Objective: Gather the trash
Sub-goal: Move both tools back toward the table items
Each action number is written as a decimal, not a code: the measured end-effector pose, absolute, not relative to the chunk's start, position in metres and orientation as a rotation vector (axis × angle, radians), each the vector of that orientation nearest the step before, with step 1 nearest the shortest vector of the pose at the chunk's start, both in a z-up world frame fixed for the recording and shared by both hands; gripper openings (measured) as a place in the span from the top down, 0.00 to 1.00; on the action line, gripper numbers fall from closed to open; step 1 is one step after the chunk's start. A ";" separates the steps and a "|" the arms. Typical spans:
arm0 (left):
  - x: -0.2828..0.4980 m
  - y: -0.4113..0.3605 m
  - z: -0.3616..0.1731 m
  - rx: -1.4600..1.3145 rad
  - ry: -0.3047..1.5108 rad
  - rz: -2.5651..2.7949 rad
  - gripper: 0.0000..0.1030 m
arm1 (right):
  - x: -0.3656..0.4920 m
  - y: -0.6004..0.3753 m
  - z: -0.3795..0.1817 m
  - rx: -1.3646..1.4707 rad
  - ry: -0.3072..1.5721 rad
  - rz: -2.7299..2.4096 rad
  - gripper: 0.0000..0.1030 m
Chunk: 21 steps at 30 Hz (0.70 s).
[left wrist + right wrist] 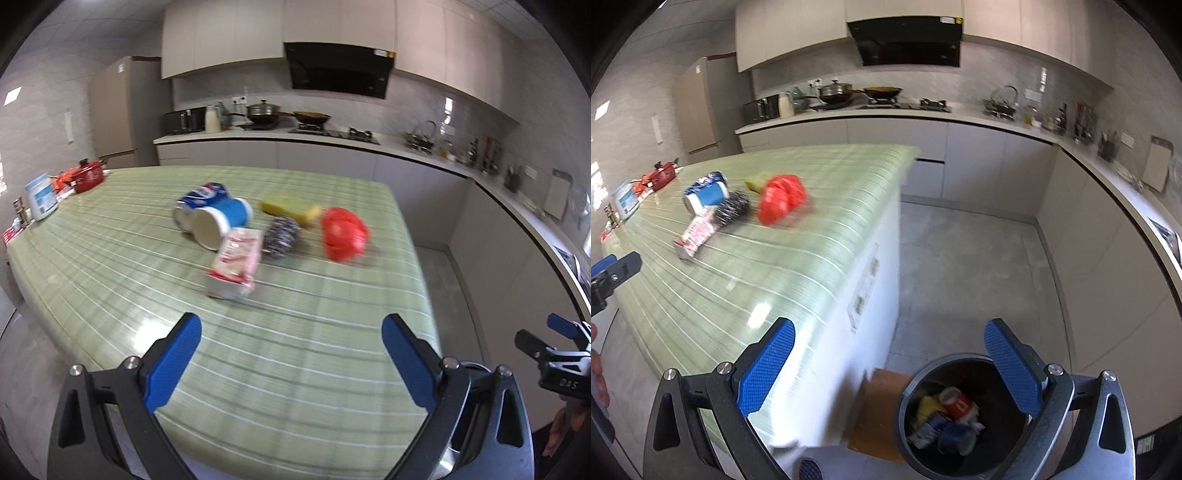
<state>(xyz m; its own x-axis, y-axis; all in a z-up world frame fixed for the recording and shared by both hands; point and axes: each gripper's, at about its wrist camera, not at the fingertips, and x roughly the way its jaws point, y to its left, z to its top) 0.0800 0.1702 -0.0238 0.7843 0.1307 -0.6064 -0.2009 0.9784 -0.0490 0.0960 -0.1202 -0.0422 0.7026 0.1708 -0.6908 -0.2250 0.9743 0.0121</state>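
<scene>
On the green striped table [258,354] lie a pink-and-white carton [236,264], a blue-and-white paper cup [221,223], a crushed blue can [201,199], a steel scourer [282,236], a yellow sponge [291,208] and a crumpled red plastic bag [343,234]. My left gripper [291,363] is open and empty above the table's near part, short of the carton. My right gripper [890,363] is open and empty, off the table's right edge above a dark bin [916,387] on the floor that holds several pieces of trash. The same litter shows in the right wrist view, with the red bag [781,199] nearest.
A red pot [88,175], a white-blue tub [40,197] and small jars stand at the table's far left. A brown board [877,410] lies on the floor beside the bin. Kitchen counters [997,118] run along the back and right walls.
</scene>
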 end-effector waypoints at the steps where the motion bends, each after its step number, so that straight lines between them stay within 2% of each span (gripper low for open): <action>1: 0.083 0.177 -0.026 -0.115 0.649 0.187 0.04 | 0.099 -0.111 -0.041 -0.078 0.756 0.228 0.00; 9: 0.120 0.235 -0.047 -0.148 0.691 0.230 0.05 | 0.129 -0.051 -0.039 -0.077 0.744 0.270 0.01; 21: 0.162 0.254 -0.066 -0.133 0.728 0.208 0.13 | 0.174 0.000 -0.062 -0.081 0.789 0.309 0.16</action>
<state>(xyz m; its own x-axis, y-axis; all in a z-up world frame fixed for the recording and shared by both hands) 0.1620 0.2543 -0.0655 0.7275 0.1421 -0.6713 -0.2342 0.9710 -0.0484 0.1737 -0.0005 -0.0620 0.6621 0.2426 -0.7091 -0.3030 0.9520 0.0428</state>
